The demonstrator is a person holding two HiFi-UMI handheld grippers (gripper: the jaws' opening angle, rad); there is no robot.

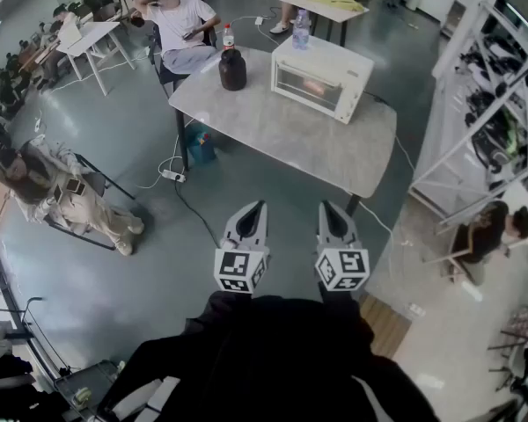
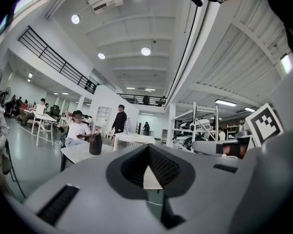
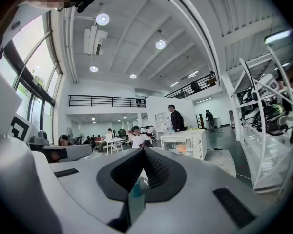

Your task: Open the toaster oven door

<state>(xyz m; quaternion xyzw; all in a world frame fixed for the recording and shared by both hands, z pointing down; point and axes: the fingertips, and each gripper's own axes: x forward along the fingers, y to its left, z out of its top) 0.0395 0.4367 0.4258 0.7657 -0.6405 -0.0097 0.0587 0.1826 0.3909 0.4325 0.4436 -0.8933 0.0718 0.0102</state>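
The toaster oven (image 1: 321, 77), door closed, is seen on the grey table (image 1: 282, 139). A brown jar (image 1: 232, 69) is placed to its left. The left gripper (image 1: 260, 206) and right gripper (image 1: 324, 206) are held well short of the oven, each with jaws pressed together on nothing.

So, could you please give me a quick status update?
Left gripper, right gripper shut, empty, short of the table. Oven door closed. Jug beside it, not blocking.

White toaster oven (image 1: 321, 77), dark brown jug (image 1: 232, 69), pale grey marbled table (image 1: 273, 139).
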